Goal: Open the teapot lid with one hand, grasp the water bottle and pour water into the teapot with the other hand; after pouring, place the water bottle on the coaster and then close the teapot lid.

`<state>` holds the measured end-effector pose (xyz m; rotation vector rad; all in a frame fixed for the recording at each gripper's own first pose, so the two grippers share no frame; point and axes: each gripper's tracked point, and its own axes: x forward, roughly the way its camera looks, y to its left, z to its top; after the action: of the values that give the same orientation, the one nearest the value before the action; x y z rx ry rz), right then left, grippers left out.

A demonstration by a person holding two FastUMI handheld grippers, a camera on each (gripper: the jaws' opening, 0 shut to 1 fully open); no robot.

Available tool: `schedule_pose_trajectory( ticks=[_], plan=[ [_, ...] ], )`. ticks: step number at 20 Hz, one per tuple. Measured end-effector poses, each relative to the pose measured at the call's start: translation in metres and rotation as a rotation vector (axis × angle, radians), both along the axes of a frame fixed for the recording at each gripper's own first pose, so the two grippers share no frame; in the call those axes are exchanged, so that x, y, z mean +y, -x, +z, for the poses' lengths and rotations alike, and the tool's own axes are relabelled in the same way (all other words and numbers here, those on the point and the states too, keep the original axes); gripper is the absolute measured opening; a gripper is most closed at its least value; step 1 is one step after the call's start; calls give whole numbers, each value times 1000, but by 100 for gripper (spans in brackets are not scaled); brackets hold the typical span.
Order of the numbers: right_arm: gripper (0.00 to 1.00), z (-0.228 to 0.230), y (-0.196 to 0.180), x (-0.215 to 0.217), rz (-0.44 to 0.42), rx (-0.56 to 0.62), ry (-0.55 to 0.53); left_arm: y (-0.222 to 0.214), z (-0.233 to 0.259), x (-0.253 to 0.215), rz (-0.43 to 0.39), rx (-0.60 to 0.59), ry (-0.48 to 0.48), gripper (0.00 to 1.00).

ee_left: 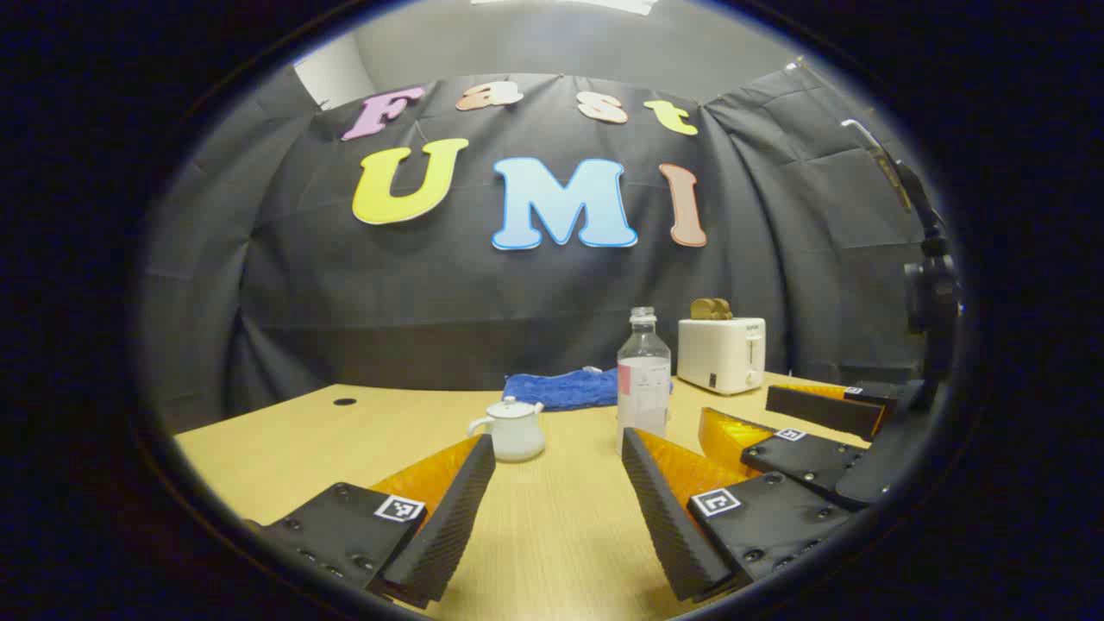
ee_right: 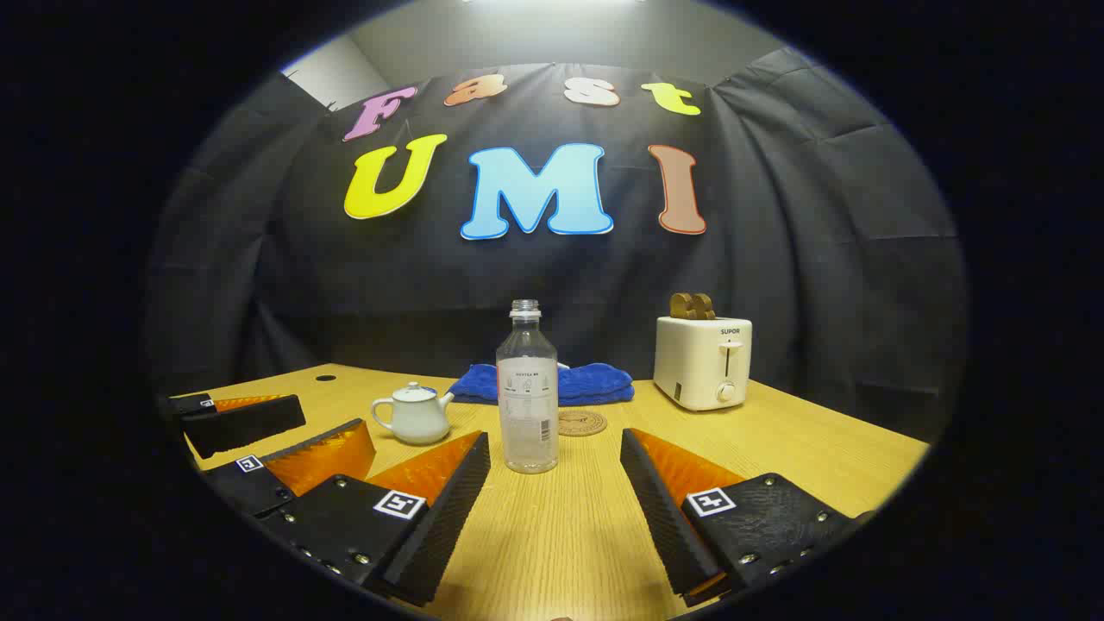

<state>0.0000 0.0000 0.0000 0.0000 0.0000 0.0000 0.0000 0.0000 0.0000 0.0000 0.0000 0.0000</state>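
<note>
Right gripper view: ribbed clear water bottle, uncapped.

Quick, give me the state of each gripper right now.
Left gripper: open, holding nothing, short of the teapot.
Right gripper: open, holding nothing, short of the water bottle.

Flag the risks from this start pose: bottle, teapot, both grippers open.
1. The bottle stands uncapped, tall and narrow; a nudge from the open right gripper could tip it and spill.
2. The teapot lid knob looks small, so the open left gripper may slip off it or drag the pot.
3. The coaster sits just behind the bottle near the blue cloth, a small target for setting the bottle down.
</note>
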Motion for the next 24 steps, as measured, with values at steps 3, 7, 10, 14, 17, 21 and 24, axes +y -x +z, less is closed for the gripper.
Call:
schedule_pose_trajectory(
  ticks=[3,7,10,14,17,21,24],
  plan=[
    [95,0,14,-3,15,39,-2,11,2,3,3,-1,25,100],
    [94,31,49,-16,-11,-12,-44,37,24,22,25,-11,56,100],
    [94,32,68,-23,-49,-6,-34,54,37,33,58,0,29,100],
    [94,36,83,-16,-37,-16,-25,74,58,30,59,-39,6,100],
    [94,38,85,-5,-8,-33,-15,81,63,26,52,-58,26,100],
    [94,41,79,-1,19,-45,-19,79,62,35,63,-71,63,100],
    [94,47,68,8,60,-59,-39,66,57,46,80,-54,53,100]
  ],
)
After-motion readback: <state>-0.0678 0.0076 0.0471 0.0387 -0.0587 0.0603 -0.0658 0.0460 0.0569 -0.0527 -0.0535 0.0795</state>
